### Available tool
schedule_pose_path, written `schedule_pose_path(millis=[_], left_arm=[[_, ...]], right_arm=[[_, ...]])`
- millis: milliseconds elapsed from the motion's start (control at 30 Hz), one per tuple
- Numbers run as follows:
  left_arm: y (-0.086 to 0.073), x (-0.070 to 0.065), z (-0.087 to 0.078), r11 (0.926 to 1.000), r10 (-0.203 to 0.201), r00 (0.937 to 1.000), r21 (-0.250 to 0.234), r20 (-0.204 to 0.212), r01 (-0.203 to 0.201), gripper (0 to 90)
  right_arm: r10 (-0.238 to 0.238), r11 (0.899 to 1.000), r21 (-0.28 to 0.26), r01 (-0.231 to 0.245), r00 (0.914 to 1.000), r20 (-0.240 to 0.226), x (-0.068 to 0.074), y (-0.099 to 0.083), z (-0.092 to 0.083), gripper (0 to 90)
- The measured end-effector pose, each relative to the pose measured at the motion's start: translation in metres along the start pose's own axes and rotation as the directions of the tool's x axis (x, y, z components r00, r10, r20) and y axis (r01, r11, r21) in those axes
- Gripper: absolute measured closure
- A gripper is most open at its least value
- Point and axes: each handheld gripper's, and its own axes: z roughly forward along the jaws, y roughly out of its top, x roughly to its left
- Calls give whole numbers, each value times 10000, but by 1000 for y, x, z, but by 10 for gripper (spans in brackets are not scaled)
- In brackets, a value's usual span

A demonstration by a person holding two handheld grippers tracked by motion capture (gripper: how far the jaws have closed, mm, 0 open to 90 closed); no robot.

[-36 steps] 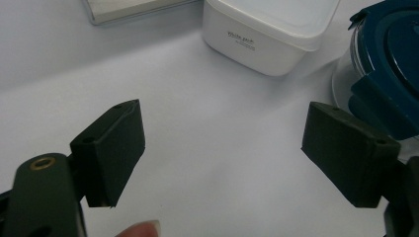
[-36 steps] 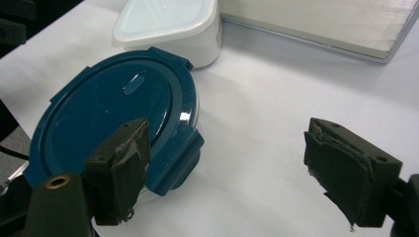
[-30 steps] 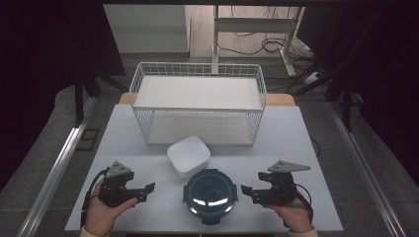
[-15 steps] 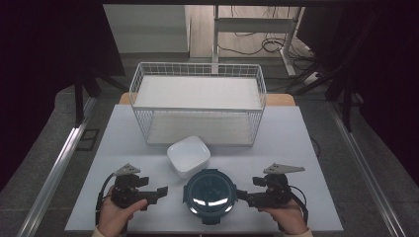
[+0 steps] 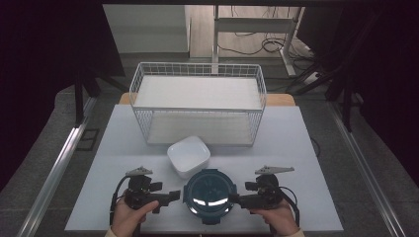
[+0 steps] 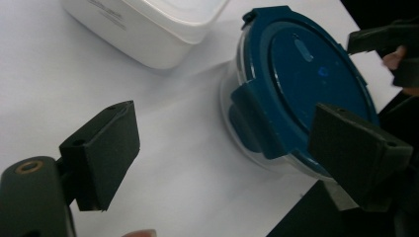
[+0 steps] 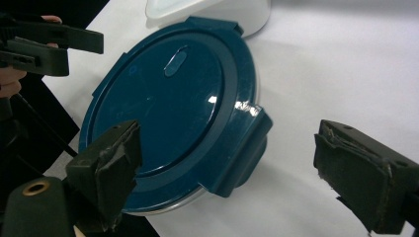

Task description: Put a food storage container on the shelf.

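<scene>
Grippers are being brought in from both sides of the round blue-lidded container (image 5: 209,193), which is sitting at the near edge of the bench (image 5: 296,148), just in front of the white square bowl (image 5: 188,156). The left gripper (image 5: 174,195) and right gripper (image 5: 234,199) are being kept released; the right fingers (image 7: 360,173) have just been opening, so that each side latch (image 7: 237,153) can probably be taken between them.

- Left gripper (image 5: 174,196): black body being topped by a grey three-cornered plate, black cable being trailed.
- Right gripper (image 5: 235,199): matching black build; brass-coloured screw insert being shown near its jaw base.
</scene>
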Motion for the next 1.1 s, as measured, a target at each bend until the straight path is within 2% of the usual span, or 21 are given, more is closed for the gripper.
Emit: schedule_pose_path(millis=[100, 233, 433, 500, 733, 800, 867, 900, 933, 1000, 1100], left_arm=[[0, -1, 4, 9998, -194, 9995, 33, 258, 193, 128], [0, -3, 12, 9992, -355, 9987, 169, 370, 349, 129], [0, -3, 25, 9965, -782, 9925, 369, 935, 750, 136], [0, -3, 30, 9943, -1021, 9888, 421, 1086, 981, 136], [-2, -1, 43, 9870, -1511, 9774, 771, 1480, 1409, 135], [-3, 0, 47, 9838, -1673, 9717, 921, 1669, 1536, 136], [-3, 1, 49, 9811, -1795, 9688, 1029, 1707, 1636, 140], [-4, 1, 51, 9782, -1959, 9660, 1033, 1689, 1803, 136], [-4, 2, 51, 9759, -2078, 9626, 1037, 1739, 1919, 136], [-5, 3, 53, 9731, -2203, 9570, 1107, 1887, 2022, 143], [-5, 3, 55, 9703, -2320, 9510, 1179, 2044, 2114, 152]], right_arm=[[92, 9999, 132, -92, 9999, -49, 1, -1, 5, 101], [411, 9990, 191, -405, 9988, -279, 1, -3, 12, 96], [956, 9950, 344, -938, 9939, -553, 1, -5, 21, 88], [1063, 9939, 371, -1042, 9924, -613, 2, -6, 23, 87], [1502, 9878, 533, -1460, 9850, -846, 2, -8, 32, 92], [1625, 9859, 558, -1579, 9826, -904, 3, -8, 34, 95], [1778, 9833, 557, -1731, 9795, -950, 2, -8, 35, 96], [1998, 9793, 538, -1952, 9749, -984, 1, -8, 36, 105], [1998, 9793, 538, -1952, 9749, -984, 1, -8, 36, 105], [2188, 9753, 560, -2137, 9694, -1115, -1, -9, 37, 126], [2321, 9722, 595, -2265, 9657, -1169, -2, -10, 38, 143]])
